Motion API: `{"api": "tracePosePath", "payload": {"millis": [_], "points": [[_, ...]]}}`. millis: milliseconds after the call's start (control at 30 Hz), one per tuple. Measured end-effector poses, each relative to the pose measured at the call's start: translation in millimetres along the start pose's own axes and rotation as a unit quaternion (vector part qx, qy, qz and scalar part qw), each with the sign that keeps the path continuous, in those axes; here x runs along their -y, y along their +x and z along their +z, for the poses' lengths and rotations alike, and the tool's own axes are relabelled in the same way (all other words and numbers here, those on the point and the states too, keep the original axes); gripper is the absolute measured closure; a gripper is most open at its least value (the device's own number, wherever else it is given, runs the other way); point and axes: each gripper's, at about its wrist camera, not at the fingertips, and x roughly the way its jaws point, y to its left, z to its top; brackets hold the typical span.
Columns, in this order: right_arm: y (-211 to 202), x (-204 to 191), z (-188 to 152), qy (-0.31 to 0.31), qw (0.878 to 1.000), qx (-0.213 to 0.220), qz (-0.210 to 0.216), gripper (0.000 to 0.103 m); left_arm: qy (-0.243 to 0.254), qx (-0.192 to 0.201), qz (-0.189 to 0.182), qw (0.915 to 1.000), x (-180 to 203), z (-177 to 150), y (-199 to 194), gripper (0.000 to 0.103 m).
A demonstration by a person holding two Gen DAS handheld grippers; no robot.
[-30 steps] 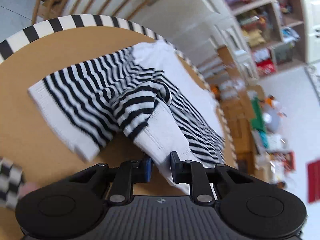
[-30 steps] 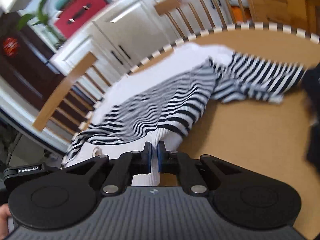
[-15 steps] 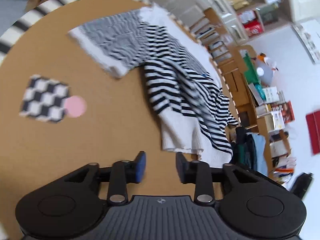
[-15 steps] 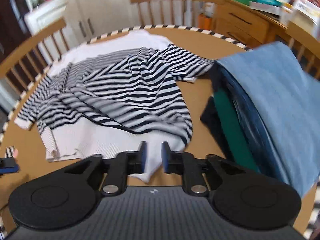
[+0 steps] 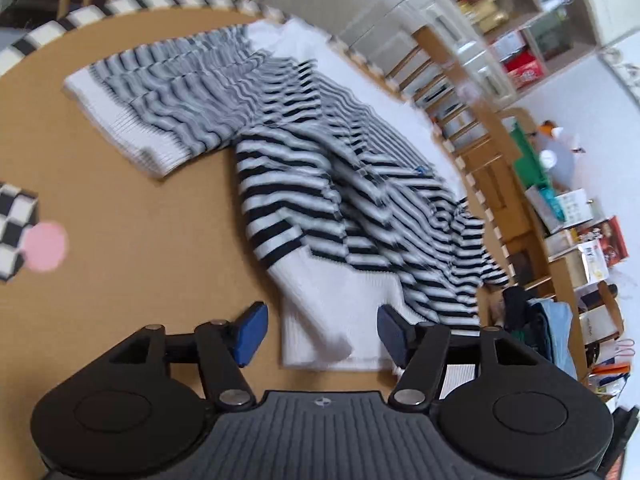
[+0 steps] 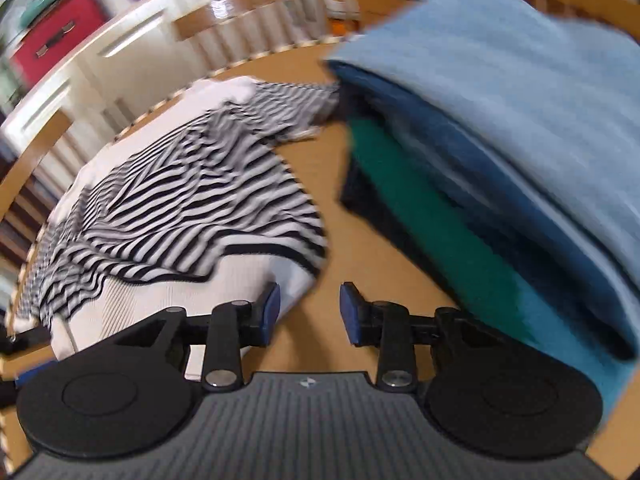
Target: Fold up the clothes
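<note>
Left wrist: striped sweater (image 5: 320, 184) sprawls across tan round table (image 5: 140, 216), shelves (image 5: 516, 28) behind

Both the left gripper (image 5: 319, 335) and right gripper (image 6: 308, 314) are matte black, with ribbed housings bearing a small round logo, two round discs, silver pivot screws, and blue-padded jaws on jointed linkage arms.

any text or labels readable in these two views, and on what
None can be read.
Small round emblem on the left gripper body: a logo, no letters.
Same emblem on the right gripper body.
Boxes and books on the shelves: printing too blurred and small to read.
</note>
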Motion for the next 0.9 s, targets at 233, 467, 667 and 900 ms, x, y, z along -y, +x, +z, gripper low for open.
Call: {"api": "tracePosePath", "payload": {"millis": [233, 467, 667, 900], "points": [[7.9, -40.0, 1.4, -0.091, 0.996, -0.01, 0.013, 0.096, 0.006, -0.005, 0.053, 0.9986, 9.5, -1.8, 9.1, 0.092], [-57.6, -12.9, 21.8, -0.092, 0.995, -0.012, 0.048, 0.097, -0.013, 0.017, 0.036, 0.9991, -12.4, -4.0, -60.2, 0.093], [-116.3, 21.0, 20.1, -0.102, 0.988, -0.073, 0.095, 0.098, -0.003, -0.018, 0.032, 0.9993, -29.8, -23.7, -138.1, 0.093], [-108.8, 22.0, -29.9, -0.161, 0.974, -0.144, 0.067, 0.099, -0.023, -0.065, 0.068, 0.9953, -56.1, -80.1, -151.6, 0.099]]}}
